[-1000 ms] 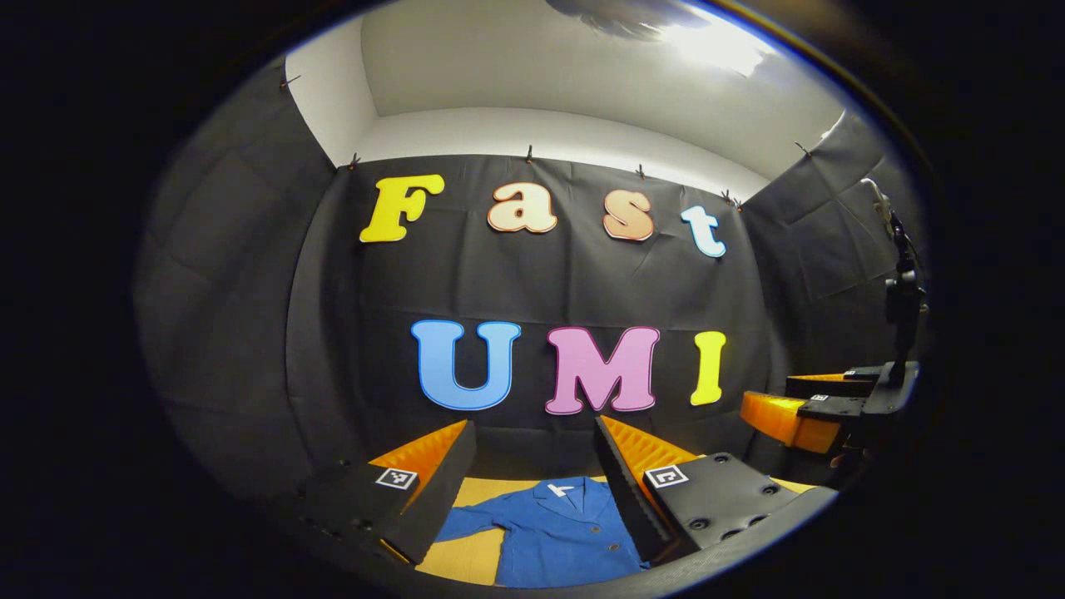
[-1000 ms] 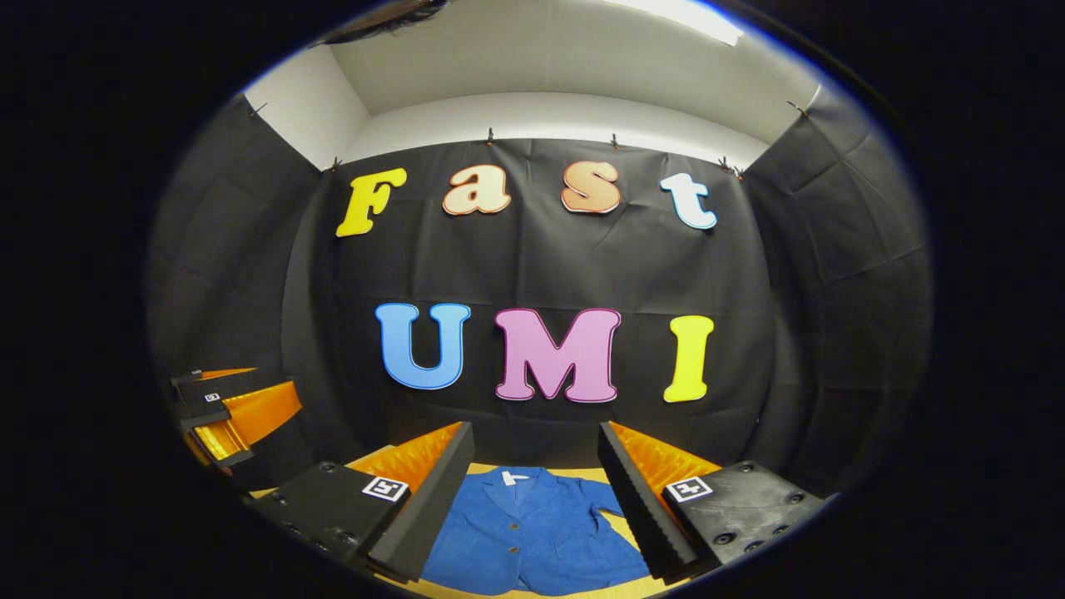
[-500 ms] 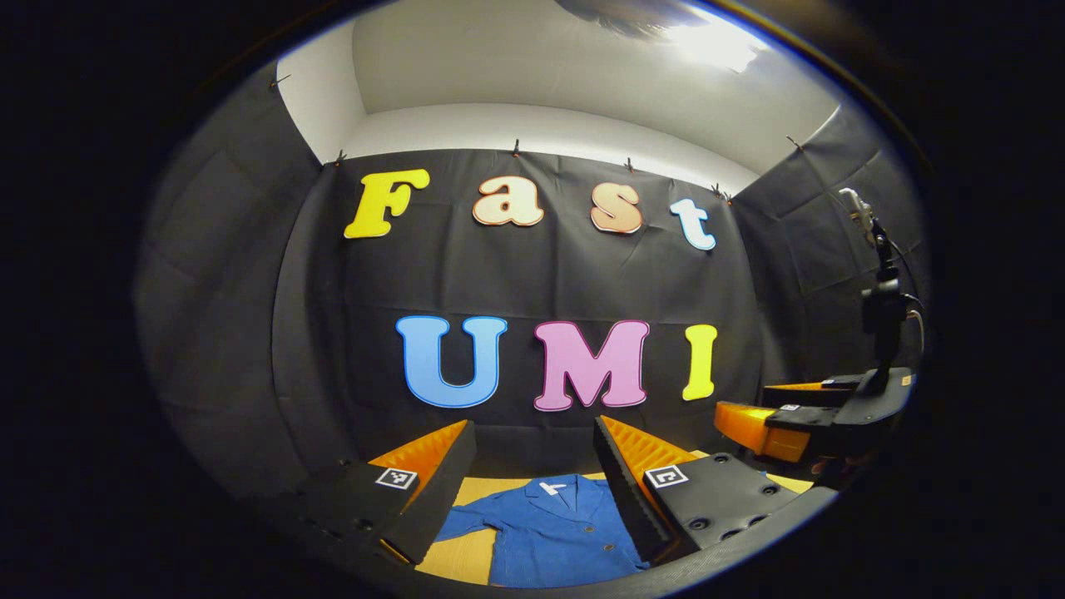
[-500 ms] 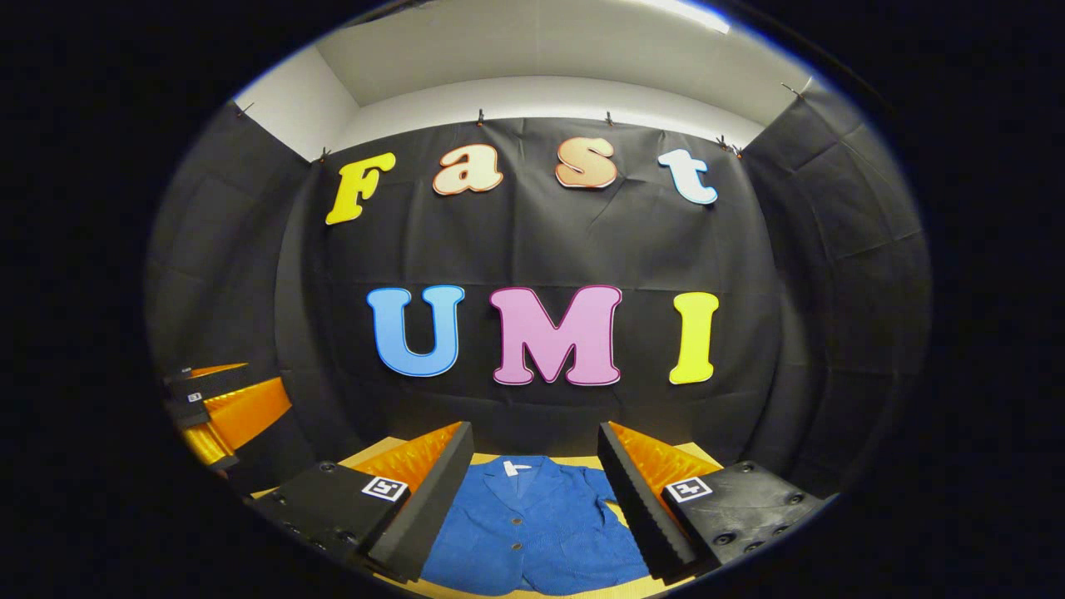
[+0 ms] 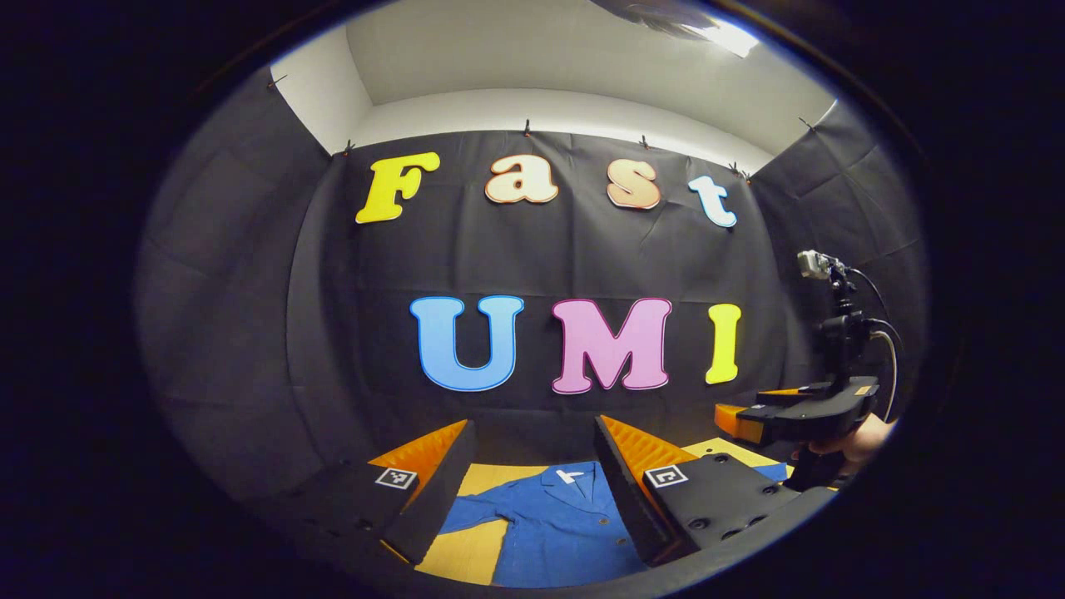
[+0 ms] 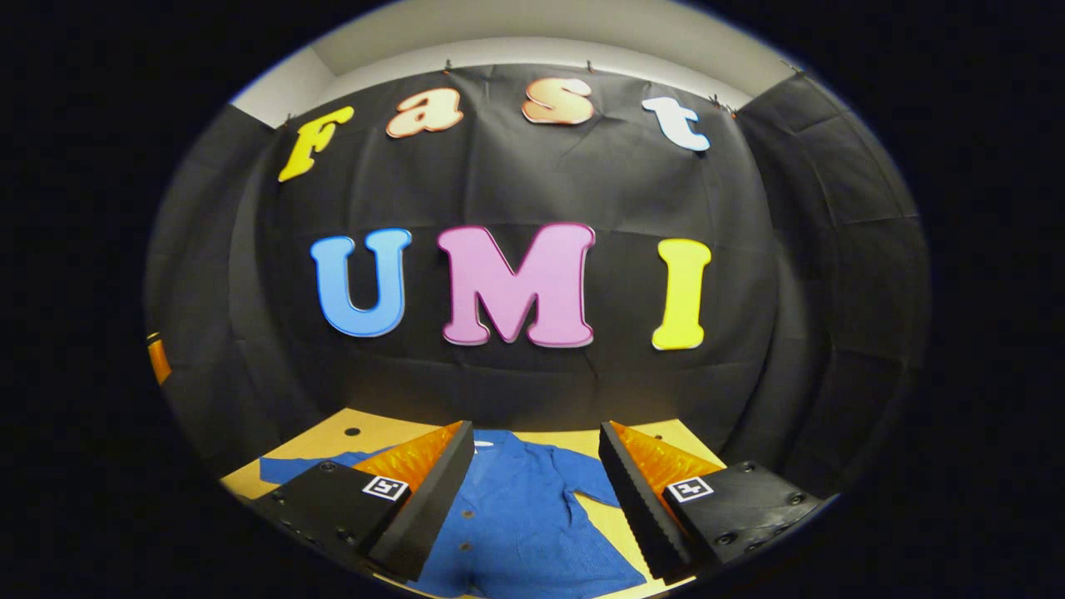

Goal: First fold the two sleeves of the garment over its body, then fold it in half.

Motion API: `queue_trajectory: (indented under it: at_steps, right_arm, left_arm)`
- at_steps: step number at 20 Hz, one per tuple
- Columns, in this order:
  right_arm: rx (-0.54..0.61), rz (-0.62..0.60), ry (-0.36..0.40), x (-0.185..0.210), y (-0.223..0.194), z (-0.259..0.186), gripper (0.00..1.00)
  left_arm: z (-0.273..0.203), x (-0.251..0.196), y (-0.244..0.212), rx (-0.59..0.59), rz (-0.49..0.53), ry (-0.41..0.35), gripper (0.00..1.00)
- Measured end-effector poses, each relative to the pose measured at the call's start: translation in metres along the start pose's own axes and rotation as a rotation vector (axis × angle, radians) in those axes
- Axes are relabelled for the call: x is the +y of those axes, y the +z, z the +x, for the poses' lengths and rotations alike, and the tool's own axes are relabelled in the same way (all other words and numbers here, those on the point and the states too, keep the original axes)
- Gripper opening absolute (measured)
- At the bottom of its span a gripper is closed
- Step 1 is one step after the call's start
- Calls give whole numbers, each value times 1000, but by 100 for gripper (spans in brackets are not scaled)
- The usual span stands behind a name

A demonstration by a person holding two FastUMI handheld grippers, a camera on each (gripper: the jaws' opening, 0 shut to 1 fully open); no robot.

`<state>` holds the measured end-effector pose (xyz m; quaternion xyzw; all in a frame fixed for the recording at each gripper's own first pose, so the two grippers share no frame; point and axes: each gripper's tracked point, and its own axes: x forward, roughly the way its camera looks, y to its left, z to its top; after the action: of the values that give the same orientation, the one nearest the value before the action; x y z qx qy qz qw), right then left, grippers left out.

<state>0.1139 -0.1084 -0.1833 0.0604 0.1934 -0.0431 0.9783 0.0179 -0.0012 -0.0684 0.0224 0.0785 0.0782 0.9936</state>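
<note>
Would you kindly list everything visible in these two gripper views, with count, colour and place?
Jacket: one, blue, lying flat on the table with both sleeves spread out, collar toward the back wall.
Table: one, light wood colour, under the jacket.
Wall cloth: black, hung round the booth on the back and sides.
Ceiling light: one, bright, overhead at the upper right of the left gripper view.
Left gripper: one, open, above the jacket.
Right gripper: one, open, above the jacket; also seen at the right of the left gripper view.
Hand: one, holding the right gripper.
</note>
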Motion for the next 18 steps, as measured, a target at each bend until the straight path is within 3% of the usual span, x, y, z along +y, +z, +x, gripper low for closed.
queue_trajectory:
  at_steps: [8,18]
  right_arm:
    - [257,106,-169,-130,-96,54,96]
    - [551,149,-452,-315,-227,100,97]
  left_arm:
    - [42,-43,-23,50,16,35,81]
    - [79,-115,-37,127,67,-62,82]
